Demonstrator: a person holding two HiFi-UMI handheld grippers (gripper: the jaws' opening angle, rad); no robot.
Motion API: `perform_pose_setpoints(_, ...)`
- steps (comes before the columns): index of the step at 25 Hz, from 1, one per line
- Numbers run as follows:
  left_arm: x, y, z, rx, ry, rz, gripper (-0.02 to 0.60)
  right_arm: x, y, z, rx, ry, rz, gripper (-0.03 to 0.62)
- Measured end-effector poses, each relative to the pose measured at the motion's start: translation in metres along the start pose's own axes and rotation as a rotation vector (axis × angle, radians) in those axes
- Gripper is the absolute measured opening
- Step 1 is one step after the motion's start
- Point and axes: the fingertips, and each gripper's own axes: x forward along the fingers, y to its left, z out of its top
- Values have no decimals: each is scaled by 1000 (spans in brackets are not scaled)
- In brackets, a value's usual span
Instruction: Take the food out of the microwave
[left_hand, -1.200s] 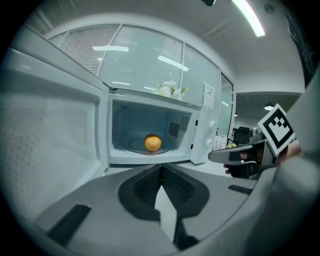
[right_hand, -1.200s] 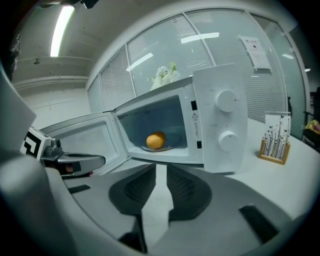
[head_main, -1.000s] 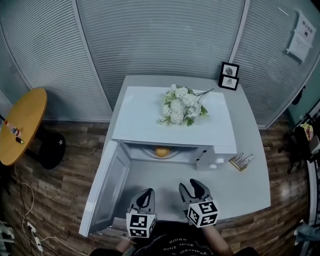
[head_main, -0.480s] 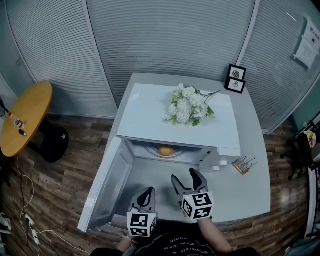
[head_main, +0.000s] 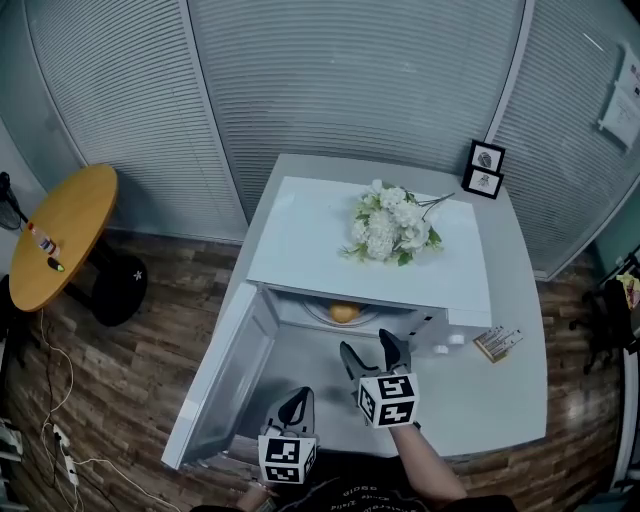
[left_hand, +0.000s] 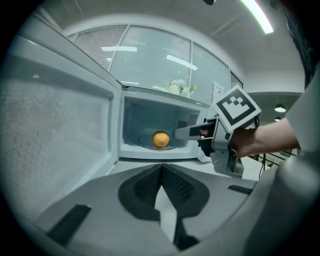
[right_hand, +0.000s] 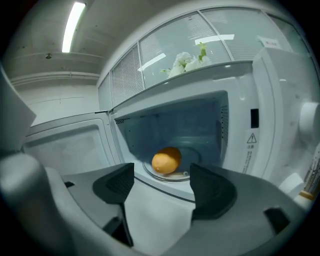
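On a grey table (head_main: 505, 400) set against walls of slatted blinds (head_main: 350, 80) stands a white microwave (head_main: 320, 235), its door (head_main: 222, 380) swung wide open to the left; a bunch of white flowers (head_main: 392, 222) lies on its top, and two small picture frames (head_main: 485, 168) stand at the table's back corner; a small printed box (head_main: 498, 342) lies on the table just right of the microwave. The floor (head_main: 110, 410) is dark wood plank, with cables trailing at the lower left; a round wooden table (head_main: 65, 235) stands well apart to the left, a few small items on it, and a sheet of paper (head_main: 620, 90) hangs on the wall at far right.

Inside the microwave, an orange (right_hand: 166, 160) sits on the glass plate (right_hand: 186, 172), untouched. The right gripper (head_main: 368, 348) is in front of the opening and points at the orange; its jaws stand apart, having just been opening, with nothing between them, and the orange lies beyond their tips. The left gripper (left_hand: 161, 167) hangs back near the table's front edge, beside the door; its jaws are together and empty.
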Motion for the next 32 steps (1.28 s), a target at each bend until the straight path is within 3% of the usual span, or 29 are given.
perform_pose_setpoints(17, -2, 13, -6, -26, 37, 11, 8, 62, -1, 7, -27, 37, -32, 354)
perform_pose_setpoints(25, 7, 14, 12, -22, 12, -9, 8, 86, -8, 6, -14, 78, -63, 357)
perform_pose_setpoints(32, 1, 17, 2, -31, 43, 10, 8, 107, -10, -1, -22, 139, -81, 363)
